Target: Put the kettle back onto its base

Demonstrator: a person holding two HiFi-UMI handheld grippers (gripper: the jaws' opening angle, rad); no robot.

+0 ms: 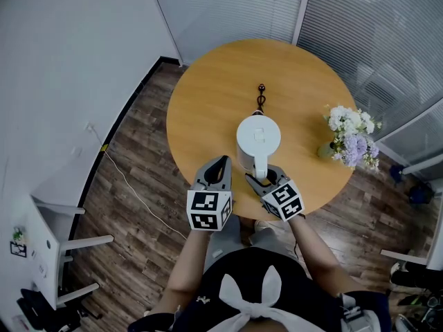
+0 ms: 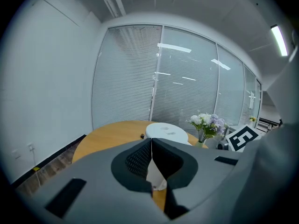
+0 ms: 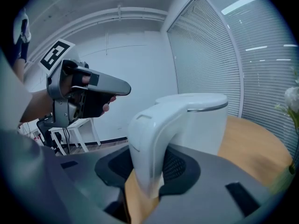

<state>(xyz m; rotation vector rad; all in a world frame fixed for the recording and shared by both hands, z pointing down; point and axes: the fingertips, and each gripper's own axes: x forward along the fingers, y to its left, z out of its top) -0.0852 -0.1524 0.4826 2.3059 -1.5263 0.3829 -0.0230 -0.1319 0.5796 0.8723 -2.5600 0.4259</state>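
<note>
A white electric kettle [image 1: 258, 138] stands upright near the middle of the round wooden table [image 1: 208, 102], its handle [image 1: 261, 166] pointing toward me. My right gripper [image 1: 266, 179] is shut on that handle; in the right gripper view the handle [image 3: 148, 141] fills the gap between the dark pads. A black cord [image 1: 261, 97] runs from behind the kettle toward the far side. The kettle hides whatever is under it. My left gripper [image 1: 221, 163] hovers just left of the kettle, shut and empty, and the kettle lid [image 2: 166, 131] shows beyond its jaws.
A vase of white and purple flowers [image 1: 351, 138] stands at the table's right edge. White chairs [image 1: 59, 241] stand on the wood floor to the left, where a thin cable [image 1: 131, 185] trails. Glass walls with blinds lie behind the table.
</note>
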